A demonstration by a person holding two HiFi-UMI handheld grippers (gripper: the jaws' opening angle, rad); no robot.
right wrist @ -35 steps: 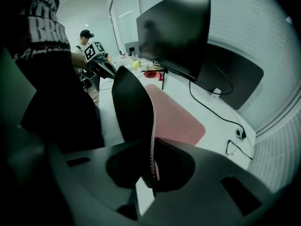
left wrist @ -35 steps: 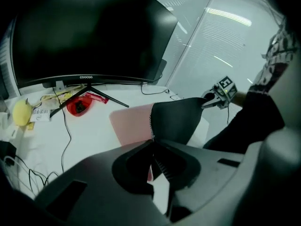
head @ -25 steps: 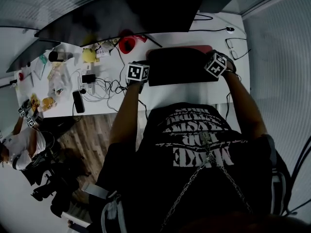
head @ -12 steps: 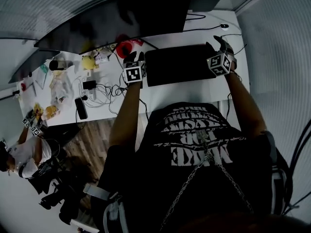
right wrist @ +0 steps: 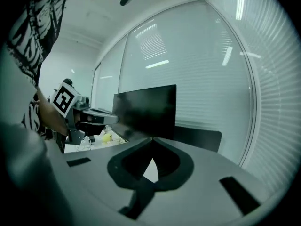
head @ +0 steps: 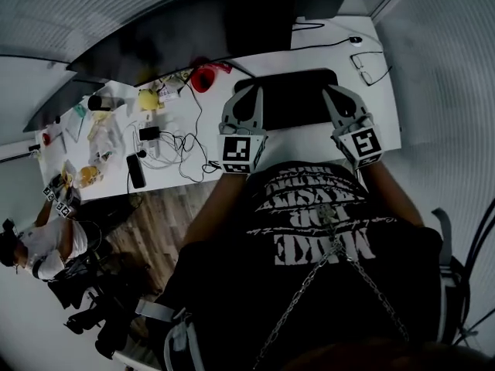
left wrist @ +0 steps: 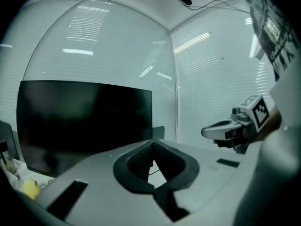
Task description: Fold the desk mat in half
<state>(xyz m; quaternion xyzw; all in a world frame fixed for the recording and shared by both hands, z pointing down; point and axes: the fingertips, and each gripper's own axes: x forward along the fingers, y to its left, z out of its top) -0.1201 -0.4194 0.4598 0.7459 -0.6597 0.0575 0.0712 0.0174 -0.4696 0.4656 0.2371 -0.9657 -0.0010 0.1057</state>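
A red, round, bowl-like vessel point(head: 203, 75) sits on the white desk point(head: 303, 142) left of centre in the upper part of the head view. Further left stands a dark cylindrical cup point(head: 98, 102). What either one holds is too small to tell.

The desk mat point(head: 294, 99) lies flat on the desk at upper centre, just in front of the wide black monitor point(head: 232, 29). It is a dark, matte rectangle with rounded corners.

The left gripper point(left wrist: 153, 141) is held above the desk's near edge, to the left of the mat. Its grey, smooth plastic fingers point(left wrist: 94, 187) curve inward and meet at their tips, leaving a small light triangle between the ribbed dark pads. Nothing is caught in them.

The right gripper point(right wrist: 151, 140) is held up to the right of the mat. Its fingers point(right wrist: 221, 173) are likewise closed tip to tip around a pale triangular gap, holding nothing. Each gripper carries a cube with square black-and-white markers.

A tangle of thin black cables point(head: 172, 141) spreads over the desk's left part. Beside it are a yellow lump point(head: 147, 99) and a slim black bar point(head: 137, 171). Wire-framed glasses point(head: 370, 68) lie at the upper right.
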